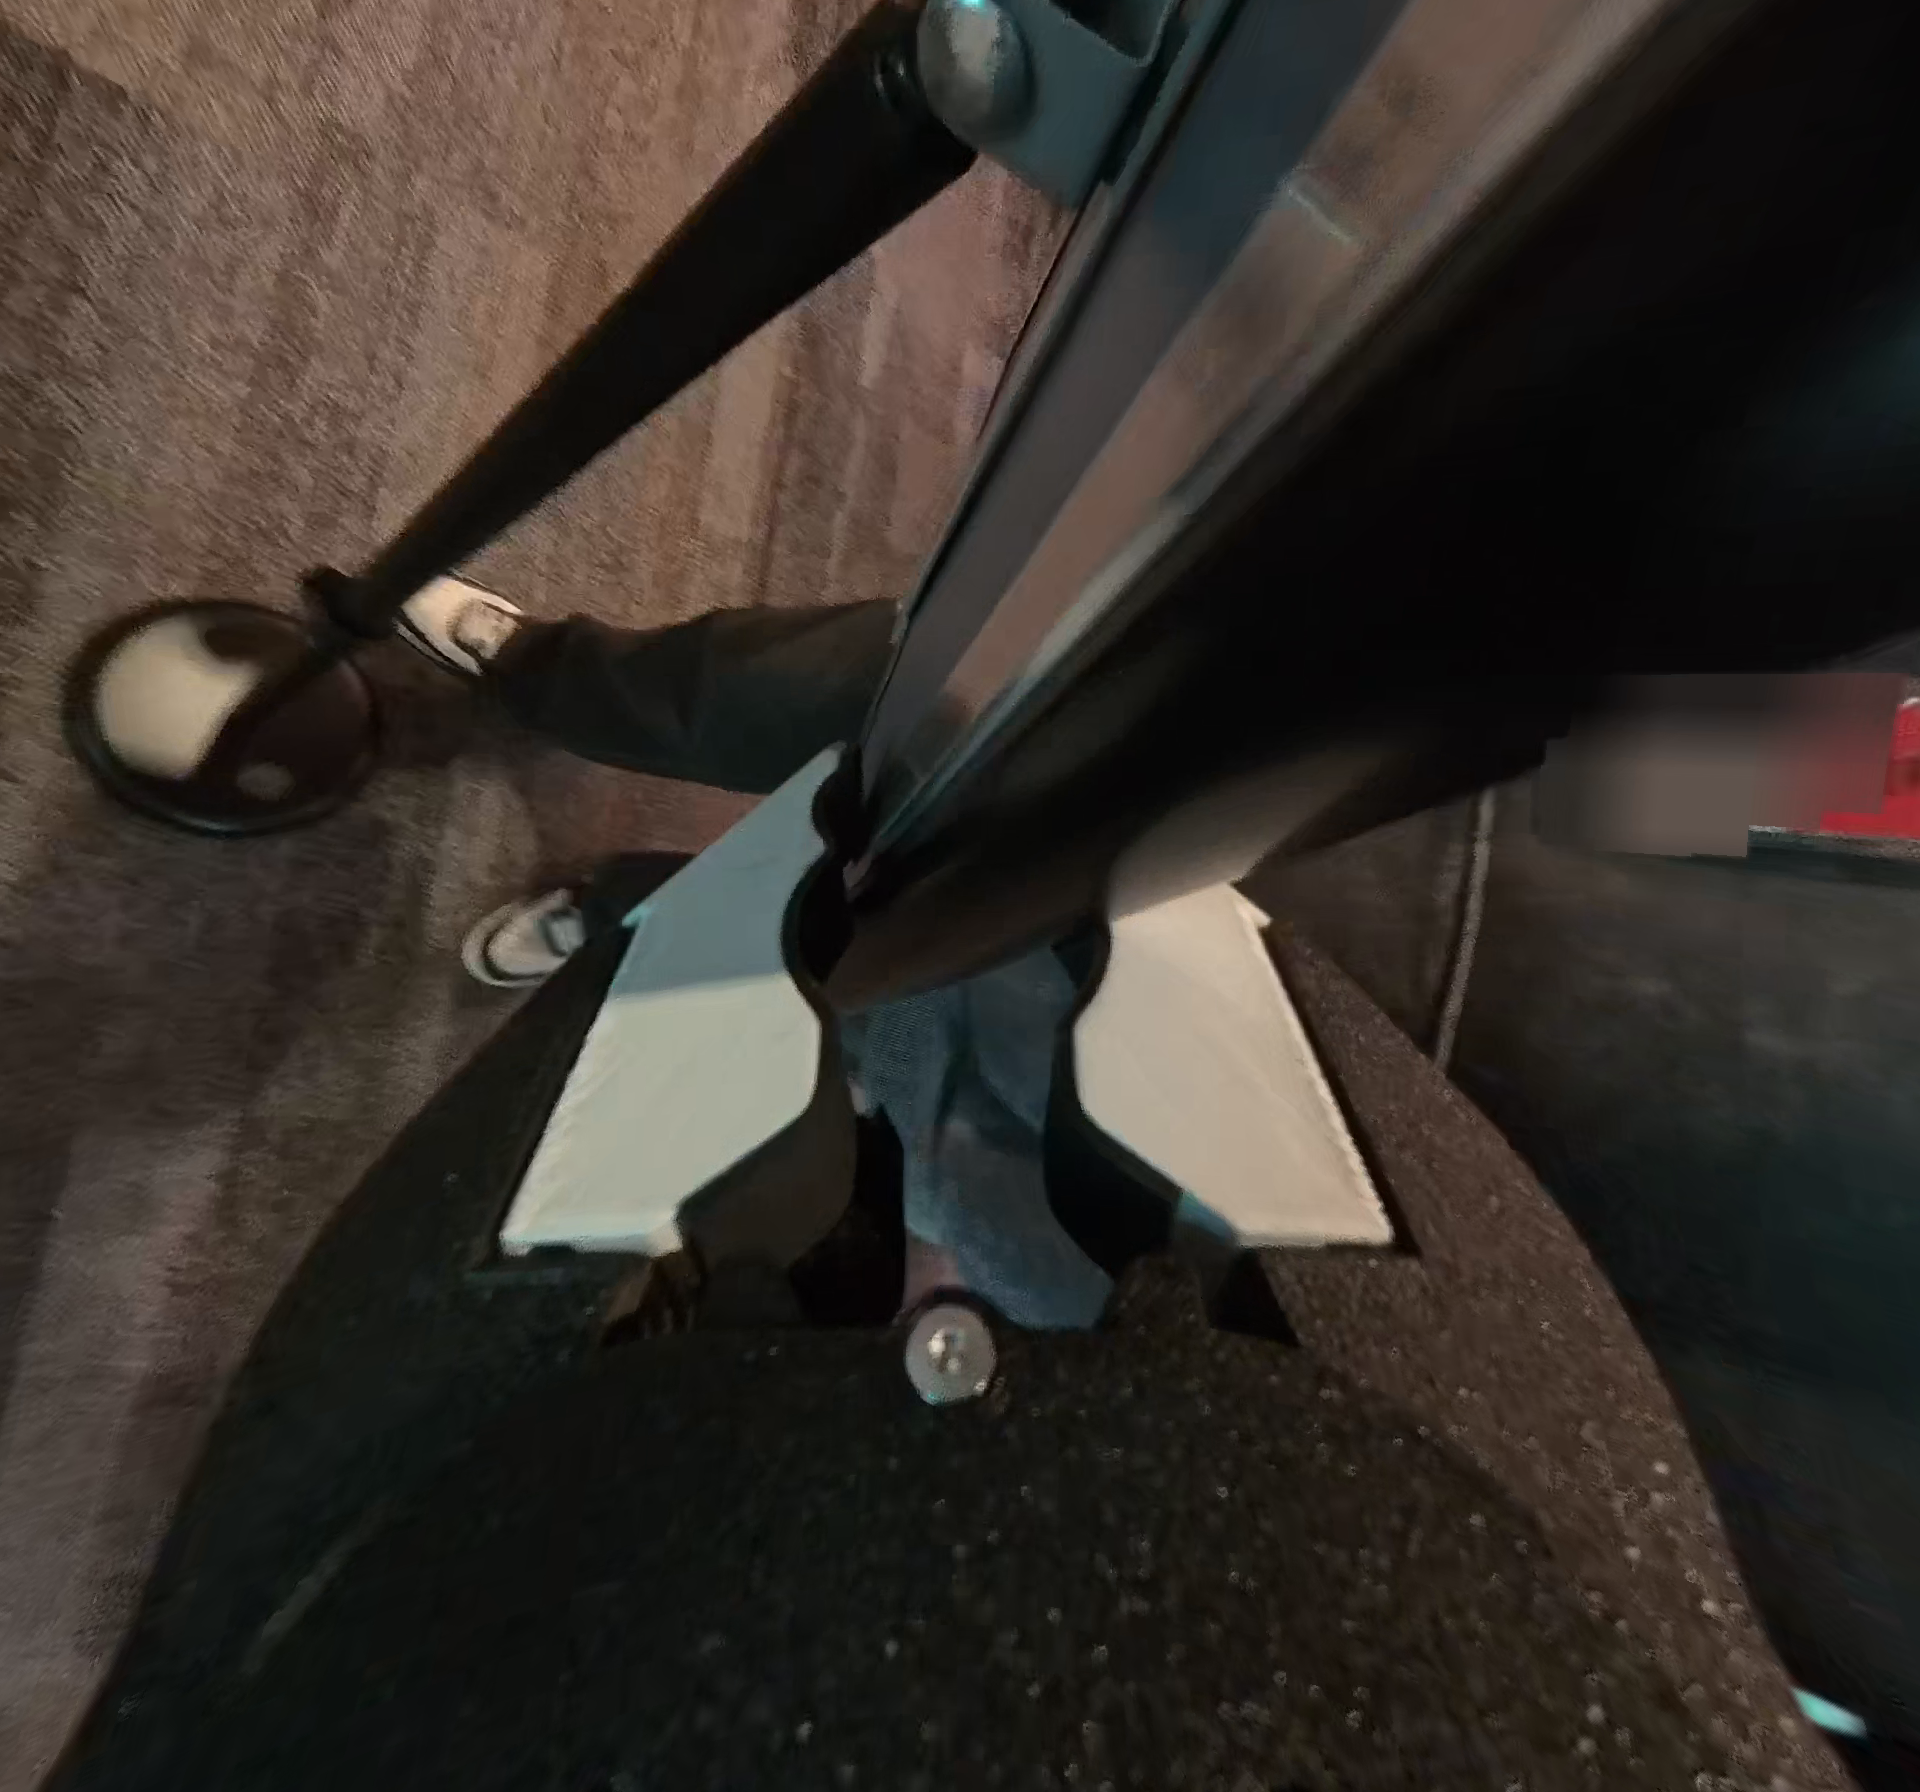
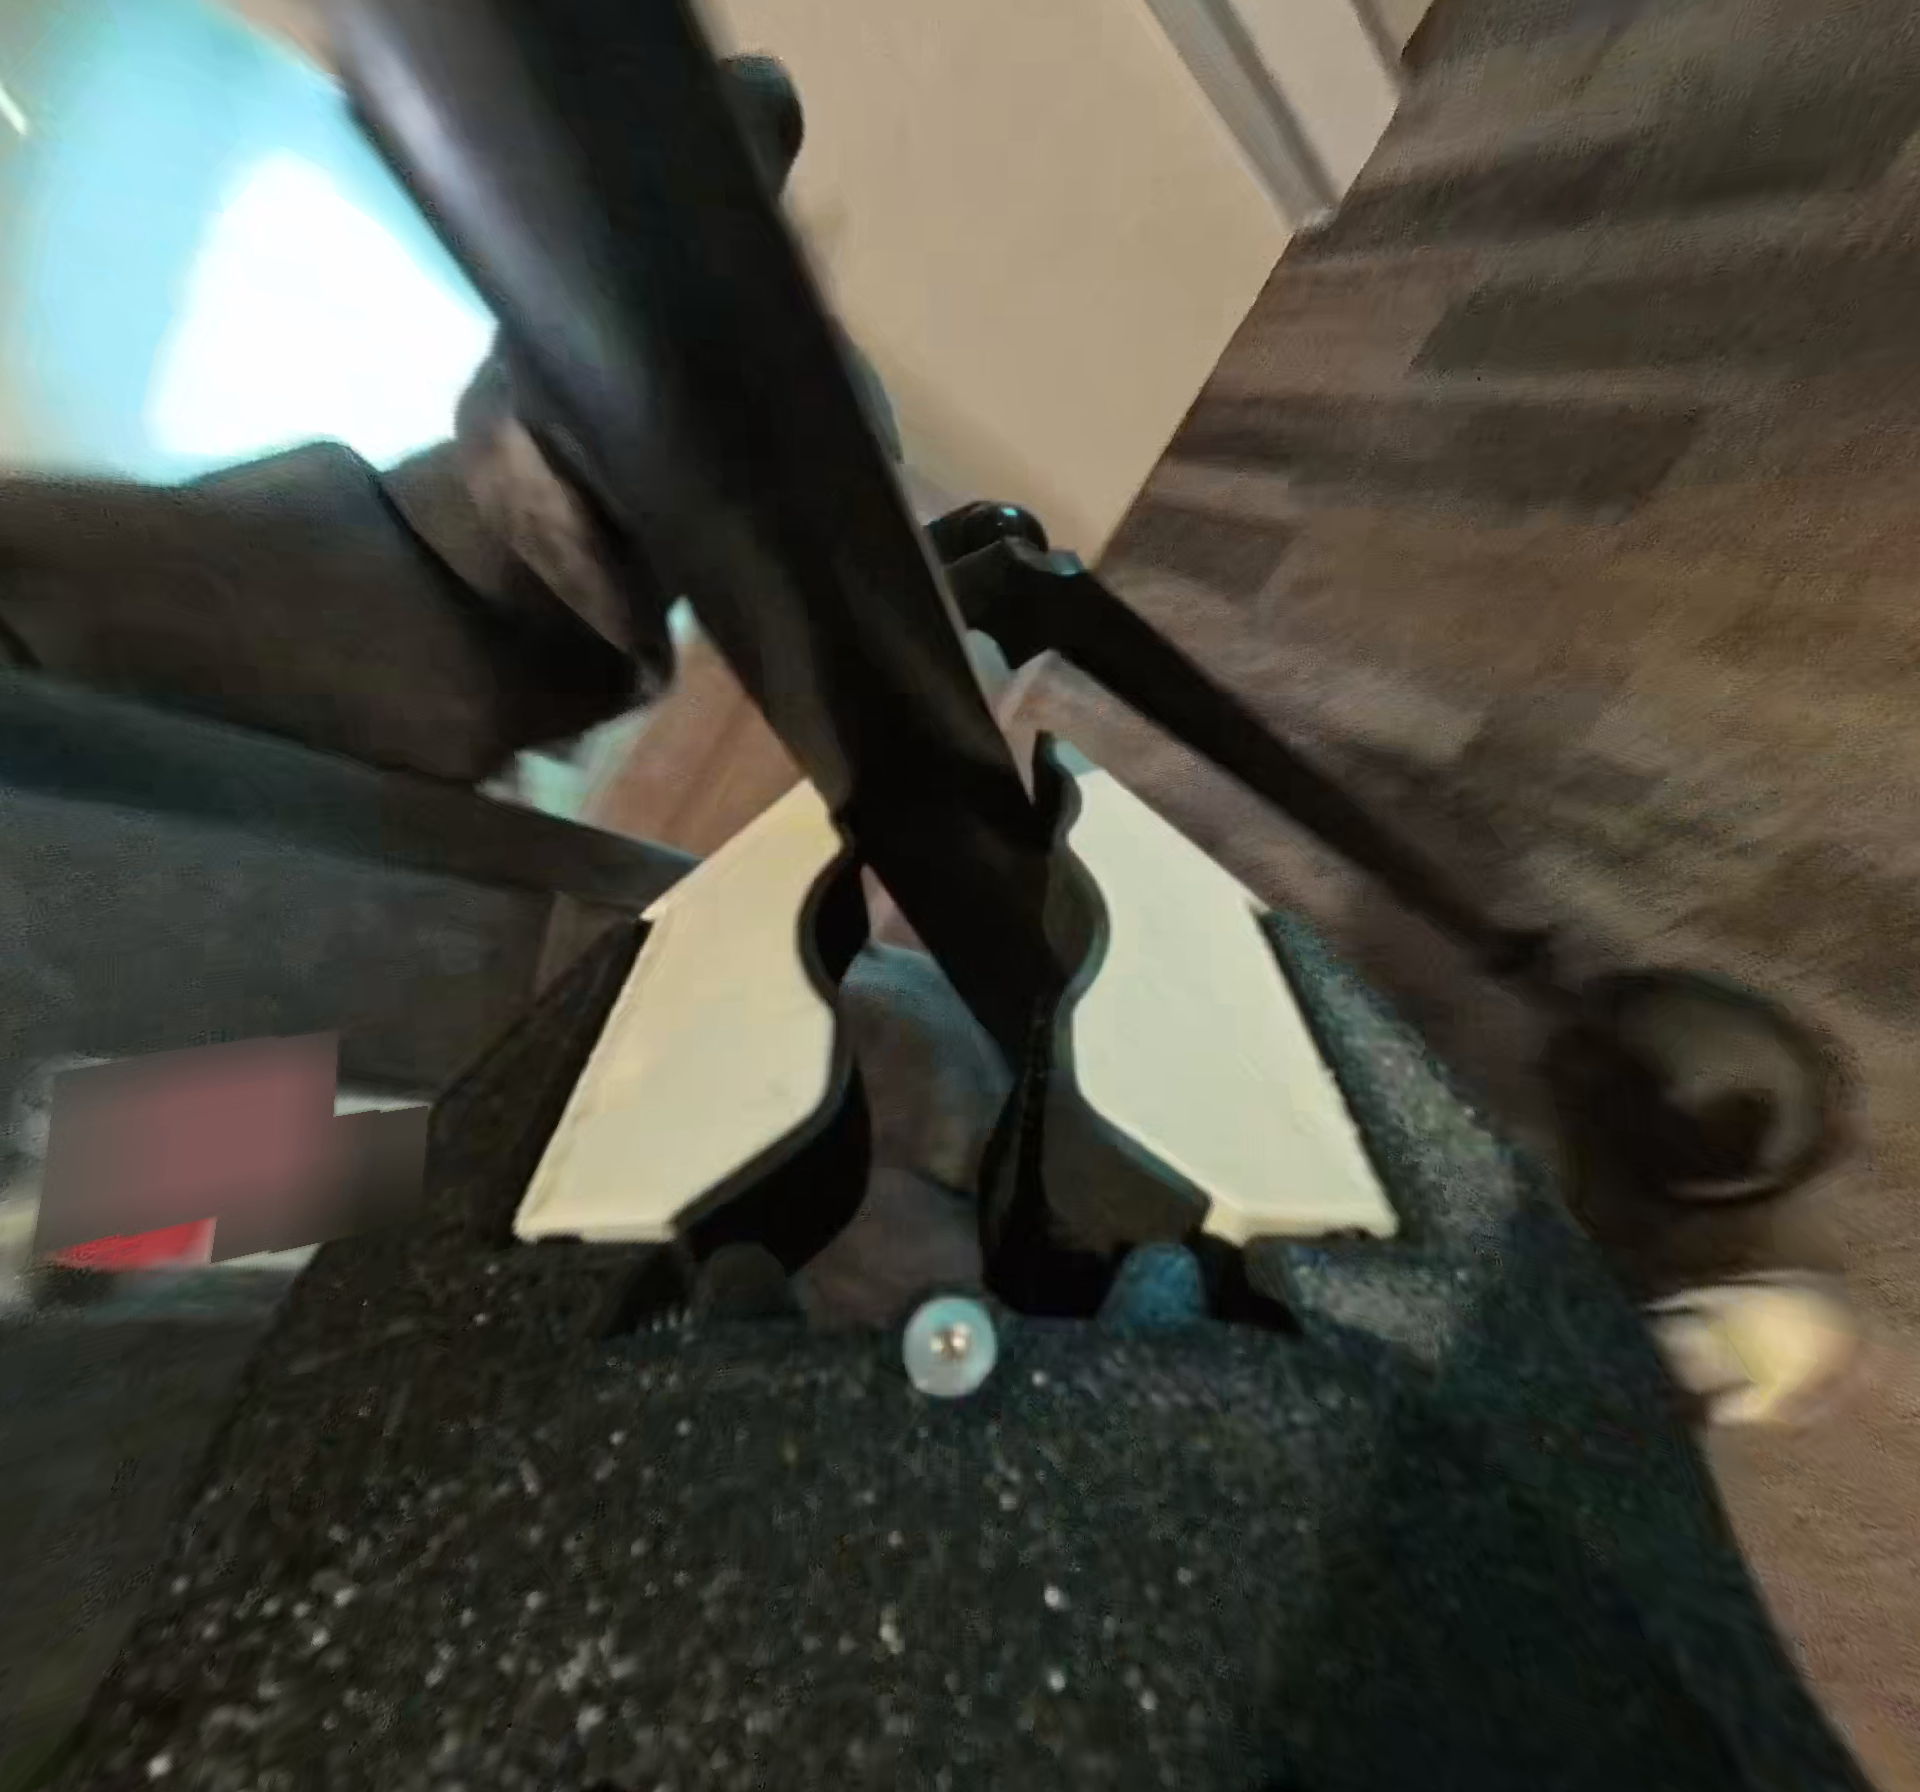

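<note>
In the left wrist view my left gripper (image 1: 935, 869) is shut on the edge of a black flat panel with a shiny rim (image 1: 1351, 340) that runs up to the right. A black leg (image 1: 644, 340) is hinged to the panel and ends in a round foot (image 1: 218, 714) over the carpet. In the right wrist view, which is blurred, my right gripper (image 2: 940, 807) is shut on a black bar of the same piece (image 2: 644, 340). A second black leg (image 2: 1195, 703) slants down to a round foot (image 2: 1704, 1098).
Brown-grey carpet (image 1: 312, 132) lies below. A person's dark trouser leg (image 1: 707, 693) and white shoes (image 1: 468, 620) stand near the left foot. Dark upholstery (image 1: 1662, 1119) is at the right. The right view shows a beige wall (image 2: 987, 184) and grey cushions (image 2: 208, 859).
</note>
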`<state>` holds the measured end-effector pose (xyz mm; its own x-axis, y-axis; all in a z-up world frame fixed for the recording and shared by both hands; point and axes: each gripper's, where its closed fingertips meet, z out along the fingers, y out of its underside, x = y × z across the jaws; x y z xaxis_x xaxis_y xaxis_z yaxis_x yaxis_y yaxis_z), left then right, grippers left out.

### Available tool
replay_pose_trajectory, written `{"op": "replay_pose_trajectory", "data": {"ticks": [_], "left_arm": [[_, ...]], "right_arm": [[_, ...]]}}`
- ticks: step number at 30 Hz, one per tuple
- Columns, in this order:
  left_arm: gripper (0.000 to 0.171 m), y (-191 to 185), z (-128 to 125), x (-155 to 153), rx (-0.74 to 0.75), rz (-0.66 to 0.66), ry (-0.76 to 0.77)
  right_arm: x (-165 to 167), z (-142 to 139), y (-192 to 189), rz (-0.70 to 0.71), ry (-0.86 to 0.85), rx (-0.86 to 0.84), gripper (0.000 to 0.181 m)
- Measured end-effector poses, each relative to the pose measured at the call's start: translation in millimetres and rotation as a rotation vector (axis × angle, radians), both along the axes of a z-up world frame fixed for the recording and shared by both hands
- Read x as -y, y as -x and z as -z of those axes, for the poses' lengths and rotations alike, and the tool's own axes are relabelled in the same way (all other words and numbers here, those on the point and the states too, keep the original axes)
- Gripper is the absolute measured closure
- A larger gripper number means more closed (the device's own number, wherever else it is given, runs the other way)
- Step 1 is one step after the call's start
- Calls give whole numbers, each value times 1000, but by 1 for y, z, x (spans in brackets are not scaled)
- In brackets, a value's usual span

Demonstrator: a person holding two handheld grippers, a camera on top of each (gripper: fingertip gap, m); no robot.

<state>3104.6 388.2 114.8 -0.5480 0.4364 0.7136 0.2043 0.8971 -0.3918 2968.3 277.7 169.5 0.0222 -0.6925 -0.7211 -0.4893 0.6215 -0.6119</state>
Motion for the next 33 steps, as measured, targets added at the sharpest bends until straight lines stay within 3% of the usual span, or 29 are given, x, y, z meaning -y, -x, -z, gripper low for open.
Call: {"op": "replay_pose_trajectory", "data": {"ticks": [2,5,7,8,10,12,14,16,17,18,21,23,24,27,30,33], "left_arm": [[143,1,4,1,50,23,141],[146,-10,21,15,275,25,489],[147,-17,34,26,443,33,705],[148,-18,34,29,461,8,759],[149,-15,32,33,428,-53,777],[150,-15,30,36,411,-102,789],[150,-19,29,37,388,-136,779],[151,-23,30,35,386,-144,770],[151,-23,31,33,386,-142,762],[150,-23,31,32,390,-135,756],[150,-21,33,30,415,-103,728],[150,-20,34,30,440,-84,704],[150,-20,35,30,452,-80,694],[151,-22,35,30,466,-99,670],[151,-22,36,29,467,-132,658],[151,-21,35,29,460,-163,656]], "right_arm": [[-3,2,4,-15,339,44,160],[-12,22,13,-99,828,-26,158],[-17,30,15,-112,1014,-46,158],[-20,28,15,-80,998,-25,158],[-25,25,20,-45,814,-22,149],[-32,10,33,-34,531,52,125],[-28,-15,55,-41,181,187,124],[12,-35,71,8,-177,327,128],[41,-30,68,35,-363,324,140],[62,-12,57,29,-521,246,129],[47,38,8,-283,-750,-2,123],[31,34,-23,-475,-993,-43,118],[22,30,-33,-556,-1052,-76,118],[-5,35,-47,-703,-984,-205,121],[-19,38,-52,-740,-981,-323,122],[-24,36,-53,-779,-1030,-352,144]]}}
